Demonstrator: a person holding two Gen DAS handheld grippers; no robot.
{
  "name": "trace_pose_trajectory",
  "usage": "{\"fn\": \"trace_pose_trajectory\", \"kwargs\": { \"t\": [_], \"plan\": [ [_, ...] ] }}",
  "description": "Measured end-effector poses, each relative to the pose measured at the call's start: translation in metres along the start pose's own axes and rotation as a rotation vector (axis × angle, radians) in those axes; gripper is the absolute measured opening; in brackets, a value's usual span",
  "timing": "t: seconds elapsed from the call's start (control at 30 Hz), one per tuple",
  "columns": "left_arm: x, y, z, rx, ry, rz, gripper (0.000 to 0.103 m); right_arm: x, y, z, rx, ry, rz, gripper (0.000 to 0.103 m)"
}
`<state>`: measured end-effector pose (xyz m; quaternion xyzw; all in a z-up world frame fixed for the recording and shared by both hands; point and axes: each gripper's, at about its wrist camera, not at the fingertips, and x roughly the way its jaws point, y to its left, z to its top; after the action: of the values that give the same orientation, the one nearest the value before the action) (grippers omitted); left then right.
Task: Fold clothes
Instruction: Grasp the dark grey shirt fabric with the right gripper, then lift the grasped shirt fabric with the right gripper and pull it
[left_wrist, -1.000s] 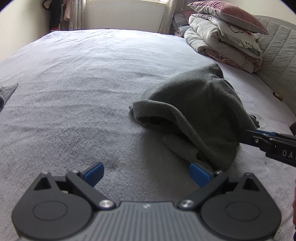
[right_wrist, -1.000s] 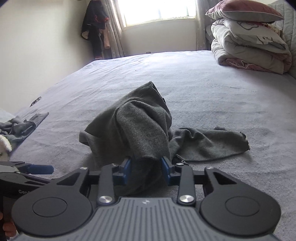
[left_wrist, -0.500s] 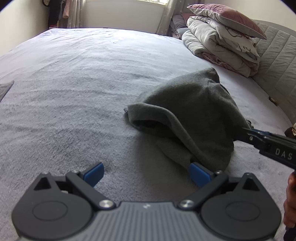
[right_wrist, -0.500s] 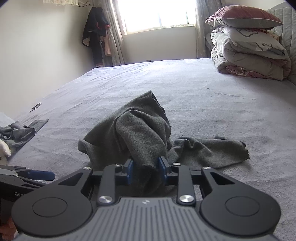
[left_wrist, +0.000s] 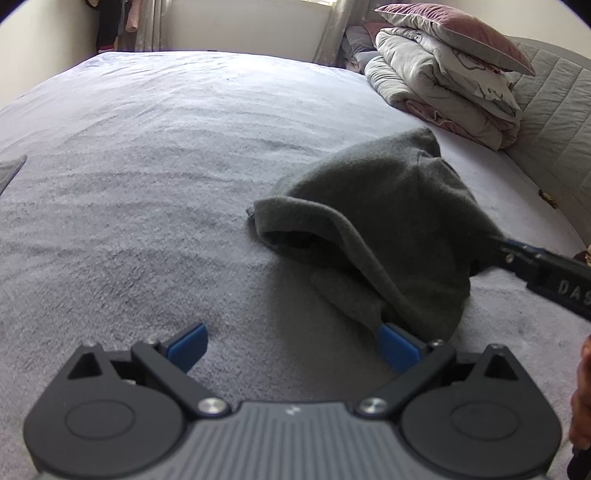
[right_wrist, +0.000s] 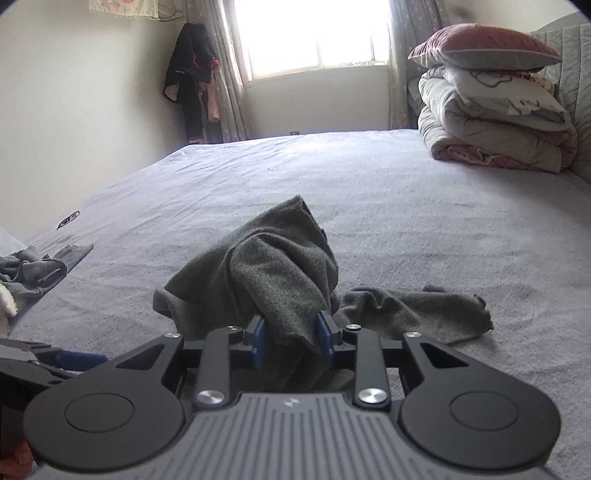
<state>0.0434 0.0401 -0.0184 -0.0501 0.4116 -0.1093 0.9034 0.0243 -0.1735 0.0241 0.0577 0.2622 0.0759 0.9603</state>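
On a wide bed covered in a pale lavender-grey fleece sheet (left_wrist: 155, 155), the right gripper (right_wrist: 290, 332) is clamping a bunched fold of a dark grey knitted garment (right_wrist: 280, 273) between its blue pads (right_wrist: 256, 338) and is holding that part lifted, so the cloth is hanging in a tented heap while one limp end is trailing flat on the sheet to the right. In the left wrist view the same dark grey knitted garment (left_wrist: 388, 229) is sitting to the right of centre on the bed, with the right gripper's black finger entering from the right edge and disappearing into the cloth.

The left gripper (left_wrist: 291, 343) is hovering low over the sheet with its jaws spread wide and nothing between them; its right blue pad is lying just beside the garment's lower hem, though whether it is touching cannot be told.

The step in hand appears to be the opening one: picking the crumpled garment up so it can be spread out, with no fold made yet. The next move is probably calling for the left gripper to shift right and close on a free edge or corner, so that both grippers can be pulling the cloth flat.

A stack of folded grey and pink quilts topped by a mauve pillow (right_wrist: 495, 110) is resting at the headboard end, and a second crumpled grey cloth (right_wrist: 37, 269) is lying well apart near the left edge.
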Motion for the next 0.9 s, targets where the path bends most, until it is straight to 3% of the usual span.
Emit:
{"fn": "trace_pose_trajectory", "kwargs": {
  "t": [0.13,0.33,0.9],
  "plan": [
    [0.0,-0.003,-0.001,0.012,-0.002,-0.006,0.1,-0.004,0.001,0.001,-0.005,-0.017,0.018,0.019],
    [0.0,-0.001,0.001,0.008,-0.007,-0.018,0.098,-0.005,-0.003,0.004,0.031,-0.002,0.056,0.008],
    [-0.006,-0.003,0.005,0.008,-0.072,-0.046,0.096,-0.035,-0.012,0.018,0.081,-0.071,0.1,0.005]
  ]
}}
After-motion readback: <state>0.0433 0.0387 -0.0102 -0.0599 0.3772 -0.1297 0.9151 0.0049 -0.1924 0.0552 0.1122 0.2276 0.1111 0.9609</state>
